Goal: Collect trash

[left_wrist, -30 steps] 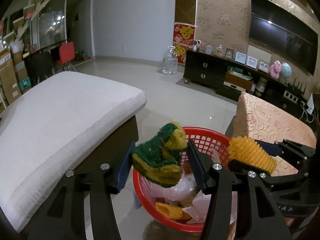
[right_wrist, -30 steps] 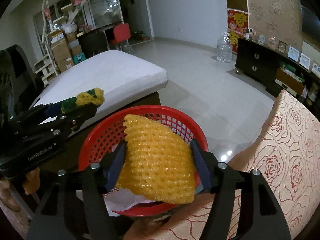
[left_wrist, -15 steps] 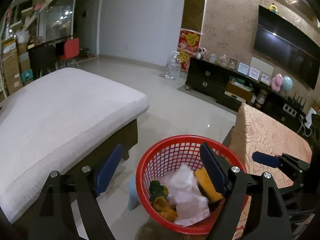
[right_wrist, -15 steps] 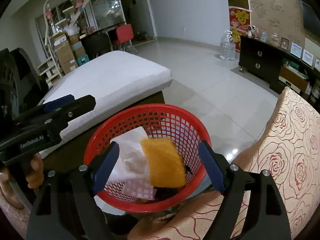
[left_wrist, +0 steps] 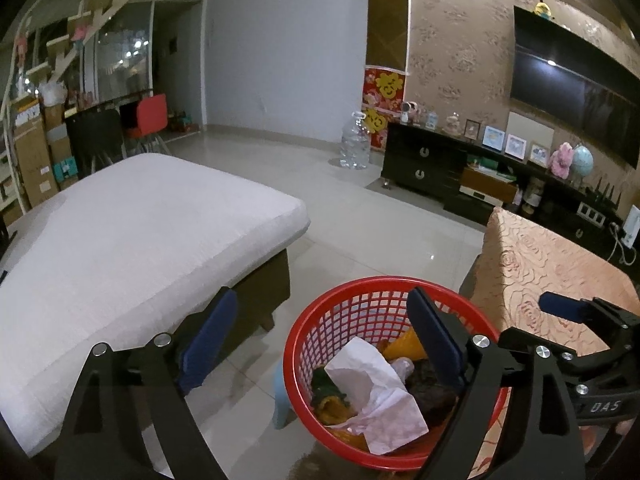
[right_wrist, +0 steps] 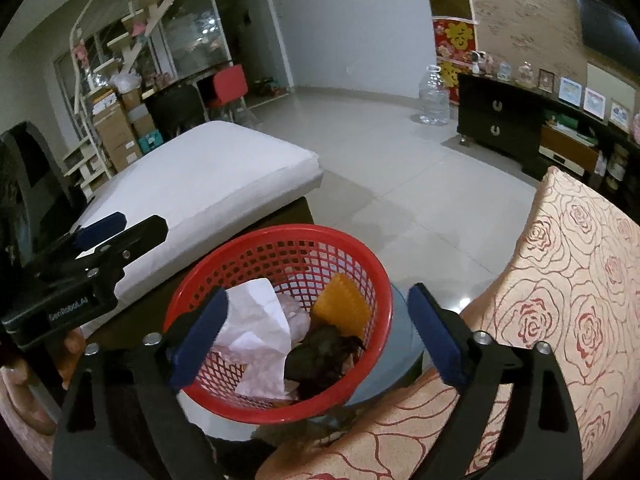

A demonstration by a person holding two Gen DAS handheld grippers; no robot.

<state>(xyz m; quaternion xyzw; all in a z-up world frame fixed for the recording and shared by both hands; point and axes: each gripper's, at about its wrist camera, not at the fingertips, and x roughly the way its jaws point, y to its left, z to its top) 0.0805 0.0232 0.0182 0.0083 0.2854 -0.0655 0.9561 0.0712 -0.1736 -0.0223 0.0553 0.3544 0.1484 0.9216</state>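
Observation:
A red mesh basket (left_wrist: 320, 320) (right_wrist: 360, 256) sits low between a white cushion and a rose-patterned cover. It holds crumpled white paper (left_wrist: 380, 396) (right_wrist: 256, 320), a yellow foam net (right_wrist: 344, 308) (left_wrist: 404, 346), a green and yellow sponge (left_wrist: 328, 396) and a dark scrap (right_wrist: 320, 356). My left gripper (left_wrist: 320, 344) is open and empty above the basket's left side. My right gripper (right_wrist: 316, 336) is open and empty above the basket. Each gripper shows at the edge of the other's view.
A white cushioned bench (left_wrist: 120, 232) lies to the left. A rose-patterned cloth surface (right_wrist: 568, 280) lies to the right. Tiled floor (left_wrist: 360, 220) stretches ahead to a dark TV cabinet (left_wrist: 440, 168) and a water bottle (left_wrist: 354, 146). A small blue stool (left_wrist: 282, 396) stands under the basket.
Both grippers opened: the sponge dropped from the left and the yellow foam net from the right into the basket. Both grippers then rose and drew back a little.

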